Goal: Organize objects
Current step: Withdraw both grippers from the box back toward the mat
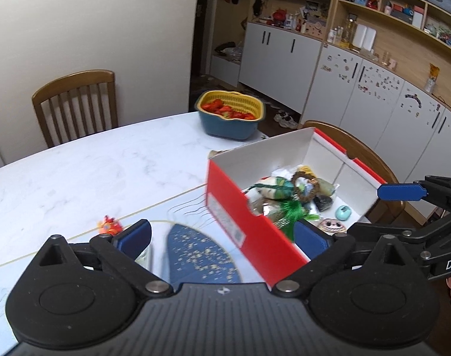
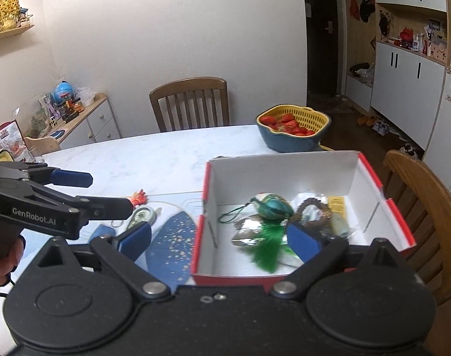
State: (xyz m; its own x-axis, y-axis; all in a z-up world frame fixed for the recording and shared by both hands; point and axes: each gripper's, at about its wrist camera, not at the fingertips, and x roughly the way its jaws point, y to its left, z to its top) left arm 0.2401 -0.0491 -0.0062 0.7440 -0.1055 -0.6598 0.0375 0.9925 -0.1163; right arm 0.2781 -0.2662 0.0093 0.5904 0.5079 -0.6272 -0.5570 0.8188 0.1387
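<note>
A red shoe box (image 1: 234, 207) with a white inside (image 2: 284, 172) stands open on the white marble table (image 1: 91, 163). In it lie a teal ornament with a green tassel (image 2: 273, 207), a bead bracelet (image 2: 311, 204), packets and small trinkets. My left gripper (image 1: 222, 237) is open, with one pad over the table and the other past the box's red wall. My right gripper (image 2: 219, 240) is open too, straddling the box's left wall with nothing pressed between its pads. Left of the box lie a small orange figure (image 2: 139, 197), a silvery oval charm (image 2: 142, 216) and a speckled blue fan-shaped piece (image 2: 172, 237).
A yellow colander of strawberries in a blue bowl (image 2: 293, 127) stands at the table's far edge. Wooden chairs stand behind the table (image 2: 192, 103) and right of the box (image 2: 427, 207). A cluttered low cabinet (image 2: 85, 118) is at far left. White cupboards (image 1: 284, 50) line the far wall.
</note>
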